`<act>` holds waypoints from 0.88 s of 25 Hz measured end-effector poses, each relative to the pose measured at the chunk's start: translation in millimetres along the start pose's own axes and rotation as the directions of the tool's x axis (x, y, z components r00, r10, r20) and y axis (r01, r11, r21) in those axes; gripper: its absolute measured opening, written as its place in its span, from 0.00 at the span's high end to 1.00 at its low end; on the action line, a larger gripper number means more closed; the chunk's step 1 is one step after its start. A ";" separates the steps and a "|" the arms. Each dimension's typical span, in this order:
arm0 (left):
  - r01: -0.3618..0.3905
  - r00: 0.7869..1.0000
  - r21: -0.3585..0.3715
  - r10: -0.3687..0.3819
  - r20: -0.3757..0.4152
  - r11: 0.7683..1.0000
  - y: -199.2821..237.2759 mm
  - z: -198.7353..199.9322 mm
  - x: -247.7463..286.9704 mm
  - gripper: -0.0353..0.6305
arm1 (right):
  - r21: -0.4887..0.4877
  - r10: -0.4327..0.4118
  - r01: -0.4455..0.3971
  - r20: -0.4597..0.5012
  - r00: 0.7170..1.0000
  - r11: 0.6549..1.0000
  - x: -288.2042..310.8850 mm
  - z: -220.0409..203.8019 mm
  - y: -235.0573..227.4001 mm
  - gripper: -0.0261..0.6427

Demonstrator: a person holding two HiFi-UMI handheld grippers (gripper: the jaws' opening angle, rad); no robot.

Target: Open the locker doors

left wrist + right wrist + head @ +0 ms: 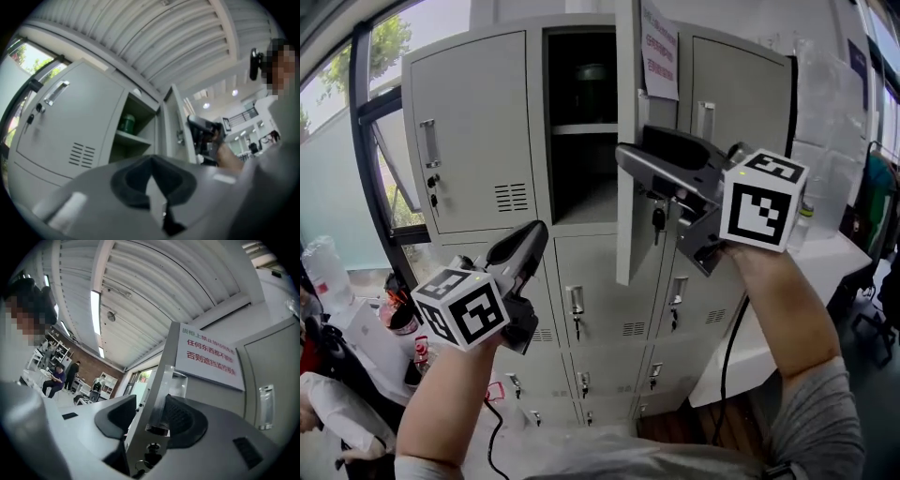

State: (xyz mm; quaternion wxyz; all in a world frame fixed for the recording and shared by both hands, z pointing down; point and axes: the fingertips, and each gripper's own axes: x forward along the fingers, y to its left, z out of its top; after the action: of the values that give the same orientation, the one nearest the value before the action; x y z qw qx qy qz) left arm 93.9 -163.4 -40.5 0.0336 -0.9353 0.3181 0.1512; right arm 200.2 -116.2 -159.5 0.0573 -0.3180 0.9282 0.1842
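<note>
A bank of grey lockers [478,141] faces me. The top middle door [626,216] stands swung out toward me, with a red-lettered notice [660,47] on it and a key [657,221] hanging in its lock. My right gripper [630,156] is shut on that door's edge near the handle; in the right gripper view the door edge [164,376] sits between the pads [187,420]. The open compartment [581,159] has a shelf and a green object [126,123] on it. My left gripper [534,239] hangs lower left, shut and empty, clear of the lockers.
The top left door [61,122], the top right door [741,84] and the lower rows [581,300] are closed, with handles and keys. A white table [834,258] stands to the right. A window [337,141] and a seated person [337,412] are at the left.
</note>
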 end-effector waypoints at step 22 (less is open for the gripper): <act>0.159 0.987 0.063 -0.158 -0.030 0.985 -180.7 -46.6 86.6 0.94 | -0.033 -0.207 0.208 0.032 0.978 0.978 -215.5 -8.0 -91.2 0.72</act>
State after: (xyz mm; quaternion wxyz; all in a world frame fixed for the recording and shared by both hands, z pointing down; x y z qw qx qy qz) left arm 280.6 -77.7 -28.5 0.0723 -0.9578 0.2479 0.1260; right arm 426.6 -63.1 -131.7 0.0839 -0.4116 0.8856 0.1984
